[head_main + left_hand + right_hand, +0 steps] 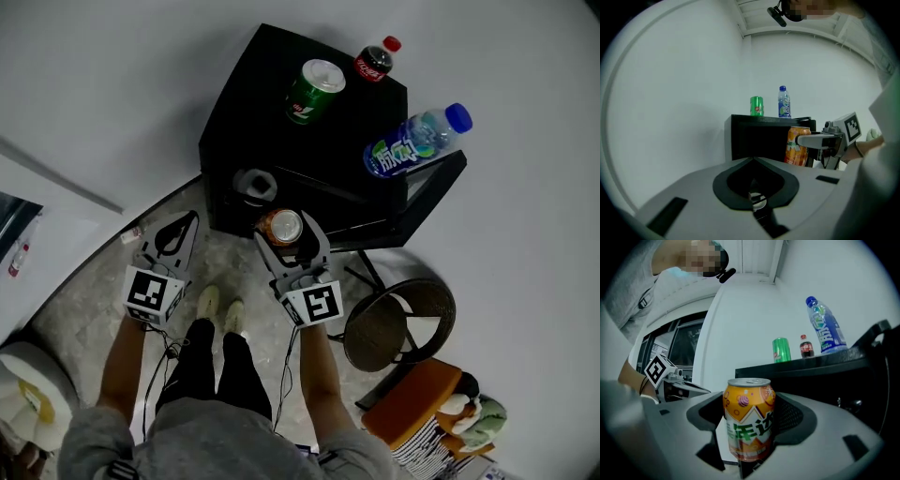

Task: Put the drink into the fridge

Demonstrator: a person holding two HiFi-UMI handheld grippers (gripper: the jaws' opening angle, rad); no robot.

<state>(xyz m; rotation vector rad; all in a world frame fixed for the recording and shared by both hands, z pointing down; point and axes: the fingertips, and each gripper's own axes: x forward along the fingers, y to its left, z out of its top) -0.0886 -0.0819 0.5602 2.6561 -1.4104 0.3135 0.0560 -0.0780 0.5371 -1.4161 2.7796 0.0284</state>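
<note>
An orange drink can (285, 225) stands upright between the jaws of my right gripper (291, 234), which is shut on it just in front of the black mini fridge (253, 103). In the right gripper view the can (749, 427) fills the middle of the right gripper (750, 399), with the fridge (820, 376) behind it. The fridge door (436, 183) hangs open to the right. My left gripper (190, 220) is shut and empty, off to the left of the fridge. In the left gripper view, the left gripper (753, 159) points at the fridge (754, 138) and the held can (798, 145).
On the fridge top stand a green can (314, 91), a small cola bottle (375, 60) and a blue-capped bottle (417, 141). A round brown stool (398, 323) sits right of my right arm, an orange bag (412, 403) behind it. A white wall runs behind.
</note>
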